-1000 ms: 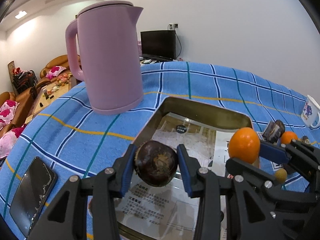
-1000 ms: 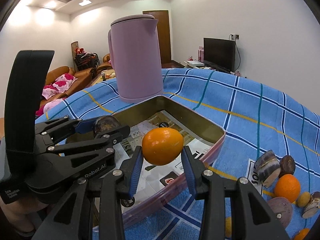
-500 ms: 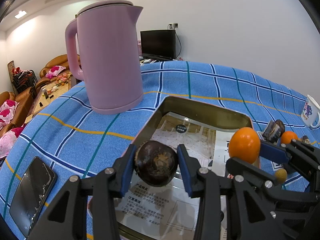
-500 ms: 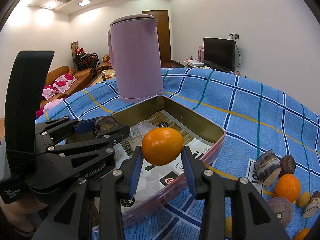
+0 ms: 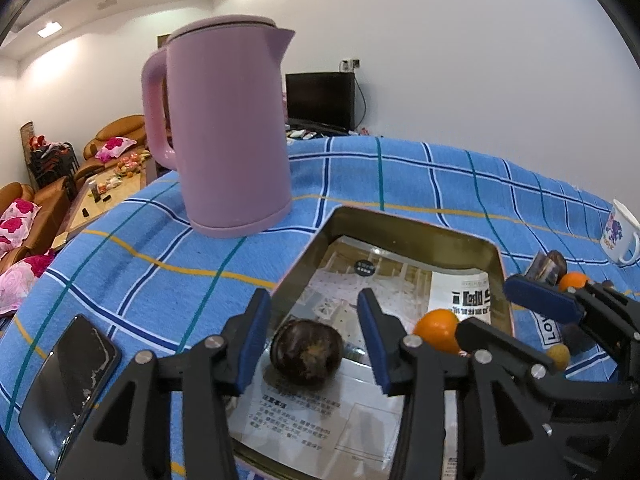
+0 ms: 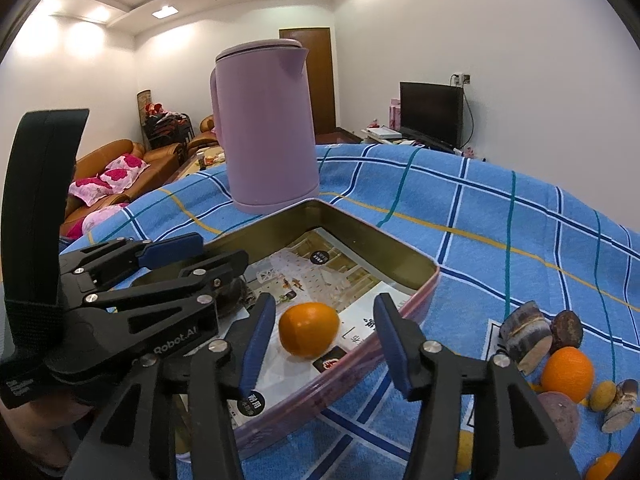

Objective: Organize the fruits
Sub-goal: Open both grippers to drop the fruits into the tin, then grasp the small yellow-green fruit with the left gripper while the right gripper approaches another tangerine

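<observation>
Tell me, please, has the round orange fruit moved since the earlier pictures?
Yes. The round orange fruit has dropped from between the right gripper's opening fingers onto the paper inside the gold rectangular tin.

Blue plaid-clothed table (image 5: 440, 184), pink kettle (image 5: 228, 128), metal tin (image 5: 404, 228), phone (image 5: 68, 380), mug (image 5: 620, 236), loose fruits (image 6: 568, 372)

Beyond the right gripper (image 6: 326, 338), the left gripper's finger hides most of the dark fruit (image 6: 232, 300); an orange (image 6: 606, 466) at its lower right is cut by the frame edge.

Glossy metal tin (image 6: 362, 229), printed paper liner (image 5: 384, 280), matt plastic kettle (image 5: 228, 128), woven checked cloth (image 6: 500, 216)
</observation>
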Demonstrator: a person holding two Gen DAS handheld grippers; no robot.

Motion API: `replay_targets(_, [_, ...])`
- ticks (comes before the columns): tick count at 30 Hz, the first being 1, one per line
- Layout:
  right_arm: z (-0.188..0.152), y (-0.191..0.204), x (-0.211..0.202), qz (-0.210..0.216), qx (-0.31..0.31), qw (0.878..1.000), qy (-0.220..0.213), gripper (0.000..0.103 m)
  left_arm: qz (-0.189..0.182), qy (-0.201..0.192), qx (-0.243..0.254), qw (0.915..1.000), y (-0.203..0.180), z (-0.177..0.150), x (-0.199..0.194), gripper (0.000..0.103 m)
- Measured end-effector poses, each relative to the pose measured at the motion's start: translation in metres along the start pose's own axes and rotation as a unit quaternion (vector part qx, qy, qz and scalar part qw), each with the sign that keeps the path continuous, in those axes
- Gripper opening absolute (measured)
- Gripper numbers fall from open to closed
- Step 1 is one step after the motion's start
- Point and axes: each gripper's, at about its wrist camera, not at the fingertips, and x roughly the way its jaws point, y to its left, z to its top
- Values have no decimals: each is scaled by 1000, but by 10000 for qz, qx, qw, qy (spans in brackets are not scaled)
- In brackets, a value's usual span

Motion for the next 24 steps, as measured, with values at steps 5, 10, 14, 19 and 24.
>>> replay_targets(5, [-2, -2, -16, -265, -75, 9993, -267, 69, 138, -435, -126, 9989, 4, -2, -18, 78])
replay_targets(10, [-9, -10, -43, -643, -190, 9964, -529, 69, -59, -472, -19, 9989, -14, -6, -27, 78])
replay_targets(14, [-21, -31, -69, -1202, -143, 9903, -688, 69, -308, -545, 155, 9979, -40, -7, -37, 78])
replay_targets(19, [-41, -79, -105, -1699, 541, 9813, -731, 69, -645, -551, 483, 9952, -79, -10, -49, 78])
replay_targets(24, [-64, -125, -136, -2057, 1391, 9661, -705, 69, -938, -438, 809, 9913, -117, -15, -50, 78])
